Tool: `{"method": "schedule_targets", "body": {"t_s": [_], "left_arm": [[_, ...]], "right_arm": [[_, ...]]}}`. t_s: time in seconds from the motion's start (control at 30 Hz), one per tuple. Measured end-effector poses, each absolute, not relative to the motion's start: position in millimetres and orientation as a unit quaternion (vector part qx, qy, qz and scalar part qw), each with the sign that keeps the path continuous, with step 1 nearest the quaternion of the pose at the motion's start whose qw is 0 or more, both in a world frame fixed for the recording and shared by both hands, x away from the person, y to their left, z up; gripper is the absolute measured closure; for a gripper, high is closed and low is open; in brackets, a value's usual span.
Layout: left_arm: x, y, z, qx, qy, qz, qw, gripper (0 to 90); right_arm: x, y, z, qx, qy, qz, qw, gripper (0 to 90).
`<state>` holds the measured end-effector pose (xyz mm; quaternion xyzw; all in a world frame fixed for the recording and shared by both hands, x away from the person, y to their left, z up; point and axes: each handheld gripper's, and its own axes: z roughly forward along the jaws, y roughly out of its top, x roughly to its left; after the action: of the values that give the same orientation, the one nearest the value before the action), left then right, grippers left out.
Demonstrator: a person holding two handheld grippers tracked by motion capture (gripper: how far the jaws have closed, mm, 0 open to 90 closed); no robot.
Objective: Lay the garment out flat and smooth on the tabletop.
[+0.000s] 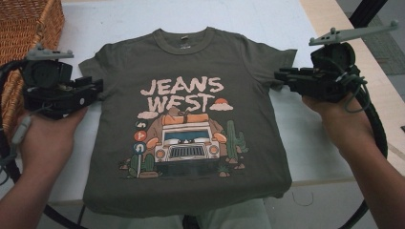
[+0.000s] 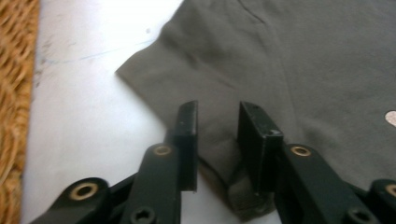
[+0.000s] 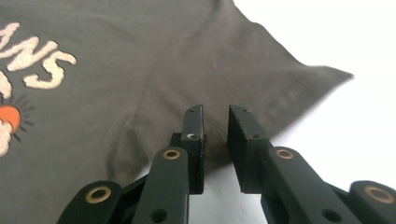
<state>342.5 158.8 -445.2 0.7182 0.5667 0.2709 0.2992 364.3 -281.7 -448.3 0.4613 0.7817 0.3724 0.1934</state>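
Shirt (image 1: 191,124) flat on white desk (image 1: 305,143), print side up, collar at far edge, hem hanging slightly over near edge. Left gripper (image 2: 217,140) at left sleeve (image 2: 187,88), jaws parted a moderate gap, sleeve hem bunched between them but not visibly pinched. Right gripper (image 3: 215,140) at right sleeve (image 3: 261,88), jaws parted by a narrow gap, fabric edge lying under and between them, no grip apparent. Step in hand, by judgement: taking both sleeves for a first fold inward. Best done by lowering each pair of jaws until the lower one slides under the hem, then closing on both layers close to the seam. Keep both hands level and symmetrical to avoid skewing the body. Lift only slightly, so the front stays smooth. Wicker basket (image 1: 28,28) at left, near the left hand (image 1: 45,138); watch clearance.
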Motion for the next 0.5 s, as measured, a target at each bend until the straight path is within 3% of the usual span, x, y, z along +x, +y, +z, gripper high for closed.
{"method": "schedule_targets", "body": {"t_s": [0.07, 0.2, 0.3, 0.4, 0.5], "left_arm": [[342, 161, -443, 0.713, 0.577, 0.265, 0.298, 65.9], [334, 161, -433, 0.705, 0.542, 0.283, 0.360, 48.3], [333, 159, -423, 0.696, 0.530, 0.282, 0.395, 33.1], [336, 158, -416, 0.682, 0.544, 0.282, 0.399, 16.5], [337, 156, -410, 0.680, 0.556, 0.279, 0.388, 15.6]], "right_arm": [[361, -287, -449, 0.471, 0.775, 0.370, 0.200, 69.3], [355, -302, -445, 0.496, 0.742, 0.402, 0.202, 62.3], [355, -308, -438, 0.504, 0.720, 0.429, 0.210, 47.4], [355, -309, -431, 0.513, 0.699, 0.444, 0.228, 26.4], [355, -309, -426, 0.525, 0.685, 0.442, 0.244, 14.4]]}}
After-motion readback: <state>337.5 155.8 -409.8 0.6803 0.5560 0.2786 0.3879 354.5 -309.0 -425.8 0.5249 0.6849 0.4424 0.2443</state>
